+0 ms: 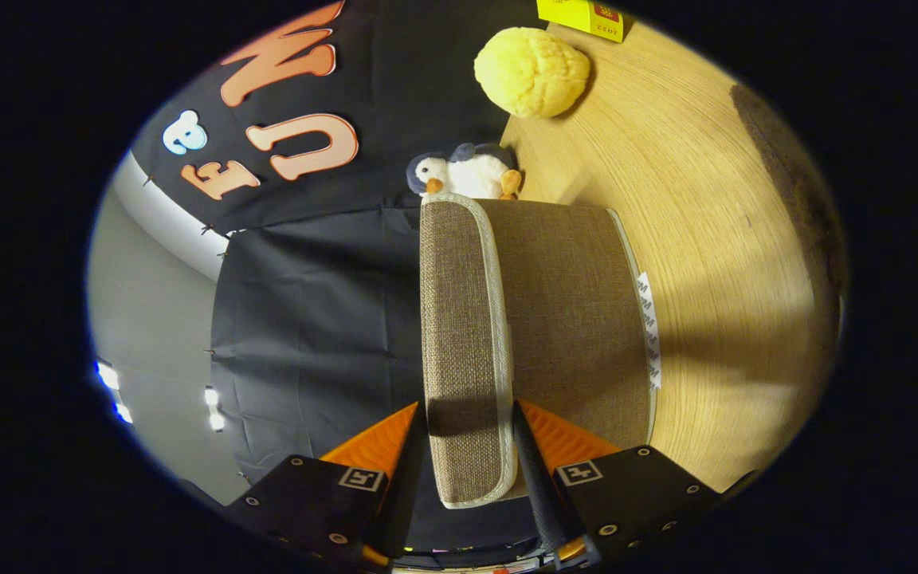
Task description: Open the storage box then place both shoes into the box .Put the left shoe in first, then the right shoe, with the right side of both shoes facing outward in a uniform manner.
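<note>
The storage box (570,319) is brown woven fabric with pale trim and stands on the wooden table (714,239). The view is rolled sideways, so the table runs up one side. The box's lid (459,319) has its front flap lying between my fingers. My gripper (468,426) is shut on this lid flap, with one orange-backed finger (407,446) on its outer face and the other finger (527,446) on the side toward the box body. A white tag strip (649,331) runs along the box's far edge.
Just beyond the box a small penguin plush (467,174) lies at the table's edge by the black cloth wall. Farther off sit a yellow fluffy ball (532,72) and a yellow carton (582,14). Bare wood stretches beside the box.
</note>
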Demonstrator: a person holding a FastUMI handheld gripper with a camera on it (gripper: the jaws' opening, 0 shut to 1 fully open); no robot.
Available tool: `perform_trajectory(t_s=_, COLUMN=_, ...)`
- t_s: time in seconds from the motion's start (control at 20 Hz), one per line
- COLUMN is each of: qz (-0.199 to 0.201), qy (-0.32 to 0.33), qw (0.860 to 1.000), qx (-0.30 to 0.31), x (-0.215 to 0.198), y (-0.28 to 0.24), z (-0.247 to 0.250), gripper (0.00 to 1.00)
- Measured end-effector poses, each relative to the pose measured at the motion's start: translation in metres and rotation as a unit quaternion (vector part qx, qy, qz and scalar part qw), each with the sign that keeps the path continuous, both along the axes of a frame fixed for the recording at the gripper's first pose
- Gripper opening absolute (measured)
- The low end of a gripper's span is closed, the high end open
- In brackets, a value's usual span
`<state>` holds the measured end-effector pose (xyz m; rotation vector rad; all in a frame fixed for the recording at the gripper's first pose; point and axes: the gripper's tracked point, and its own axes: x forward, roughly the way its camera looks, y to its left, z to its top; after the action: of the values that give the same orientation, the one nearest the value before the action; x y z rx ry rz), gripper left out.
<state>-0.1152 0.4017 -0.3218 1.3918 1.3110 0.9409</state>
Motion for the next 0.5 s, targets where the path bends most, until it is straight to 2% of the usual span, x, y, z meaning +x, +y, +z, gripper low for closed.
perform_trajectory(t_s=0.2, qz=-0.024, qy=-0.007, qw=0.998, qx=0.062, x=0.010, y=0.001, z=0.042, gripper=0.48)
perform_trajectory(t_s=0.25, qz=-0.025, qy=-0.013, qw=0.998, qx=0.065, x=0.010, y=0.002, z=0.048, gripper=0.41)
perform_trajectory(t_s=0.35, qz=-0.030, qy=-0.016, qw=0.996, qx=0.087, x=0.011, y=0.010, z=0.065, gripper=0.36)
perform_trajectory(t_s=0.5, qz=-0.056, qy=-0.012, qw=0.988, qx=0.140, x=0.020, y=0.012, z=0.106, gripper=0.35)
